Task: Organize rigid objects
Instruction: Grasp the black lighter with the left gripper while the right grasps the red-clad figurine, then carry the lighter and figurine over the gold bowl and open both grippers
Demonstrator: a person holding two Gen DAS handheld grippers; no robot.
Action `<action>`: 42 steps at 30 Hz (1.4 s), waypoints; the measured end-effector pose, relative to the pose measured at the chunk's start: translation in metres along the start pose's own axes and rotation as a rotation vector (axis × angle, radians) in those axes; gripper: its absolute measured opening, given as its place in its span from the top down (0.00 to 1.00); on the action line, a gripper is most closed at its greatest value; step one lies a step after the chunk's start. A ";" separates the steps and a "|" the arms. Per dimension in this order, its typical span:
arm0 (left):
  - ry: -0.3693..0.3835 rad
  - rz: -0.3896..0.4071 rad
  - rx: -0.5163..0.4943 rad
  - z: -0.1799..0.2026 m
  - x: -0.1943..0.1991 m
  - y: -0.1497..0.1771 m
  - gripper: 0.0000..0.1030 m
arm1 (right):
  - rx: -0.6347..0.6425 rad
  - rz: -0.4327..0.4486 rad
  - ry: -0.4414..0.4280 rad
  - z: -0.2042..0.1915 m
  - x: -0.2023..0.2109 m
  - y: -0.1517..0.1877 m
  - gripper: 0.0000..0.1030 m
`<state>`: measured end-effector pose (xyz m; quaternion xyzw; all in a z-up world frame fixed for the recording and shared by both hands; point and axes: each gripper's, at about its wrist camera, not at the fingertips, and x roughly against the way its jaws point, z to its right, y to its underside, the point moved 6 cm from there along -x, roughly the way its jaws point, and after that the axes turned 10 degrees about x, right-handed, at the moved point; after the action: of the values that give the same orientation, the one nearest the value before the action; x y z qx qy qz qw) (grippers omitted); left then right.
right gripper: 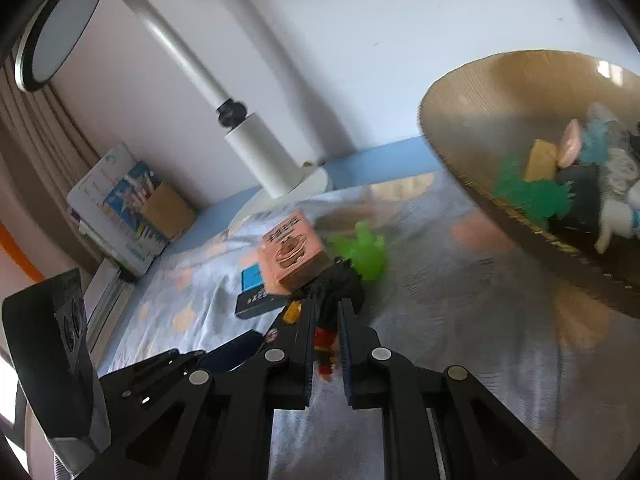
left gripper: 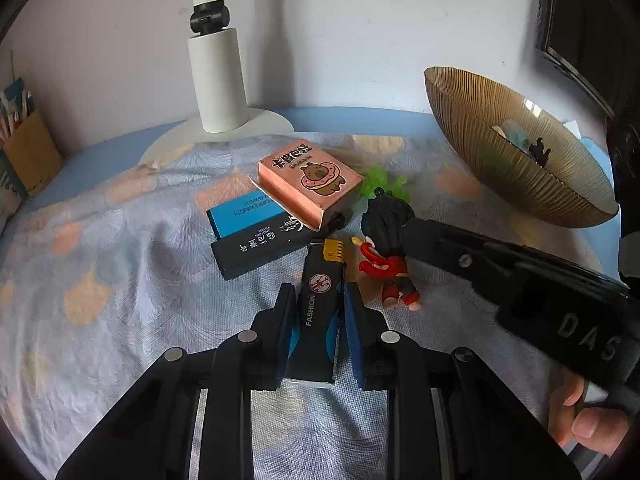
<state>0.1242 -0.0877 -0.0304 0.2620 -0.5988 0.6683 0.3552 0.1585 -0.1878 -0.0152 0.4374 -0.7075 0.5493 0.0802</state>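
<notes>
My left gripper [left gripper: 318,296] is shut on a dark blue lighter [left gripper: 316,312] marked FASHION with a gold top, lying on the cloth. My right gripper [right gripper: 326,312] is shut on a small figurine [right gripper: 332,312] with black hair and red clothes; it also shows in the left wrist view [left gripper: 386,240], with the right gripper's finger [left gripper: 440,244] against it. A pink card box [left gripper: 310,182] rests on a black and blue box [left gripper: 252,236]. A green toy [left gripper: 380,184] lies behind the figurine.
A ribbed amber glass bowl [left gripper: 480,152] stands at the right with several small toys inside [right gripper: 580,184]. A white lamp base [left gripper: 224,120] stands at the back. A pencil holder [left gripper: 24,148] and books sit at the far left. A patterned cloth [left gripper: 100,260] covers the table.
</notes>
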 end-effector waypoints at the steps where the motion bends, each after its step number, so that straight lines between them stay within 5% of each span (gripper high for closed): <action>1: 0.000 0.000 0.000 0.000 0.002 0.001 0.79 | 0.005 -0.009 0.011 -0.001 -0.002 0.000 0.89; 10: 0.011 -0.005 0.012 -0.001 -0.002 -0.001 0.79 | 0.083 -0.101 0.078 -0.010 -0.028 -0.002 0.49; 15: 0.023 -0.006 0.023 -0.002 -0.001 -0.001 0.79 | 0.102 -0.108 0.123 -0.011 -0.033 -0.004 0.65; 26: 0.067 0.060 0.070 -0.006 0.013 -0.004 0.81 | 0.079 0.092 -0.014 -0.015 0.012 -0.005 0.65; 42: 0.116 0.198 0.053 0.001 0.042 -0.008 0.81 | 0.018 0.162 -0.026 -0.001 0.035 -0.002 0.65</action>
<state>0.1048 -0.0815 0.0075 0.1718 -0.5822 0.7298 0.3144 0.1384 -0.2054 0.0080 0.3865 -0.7366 0.5546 0.0226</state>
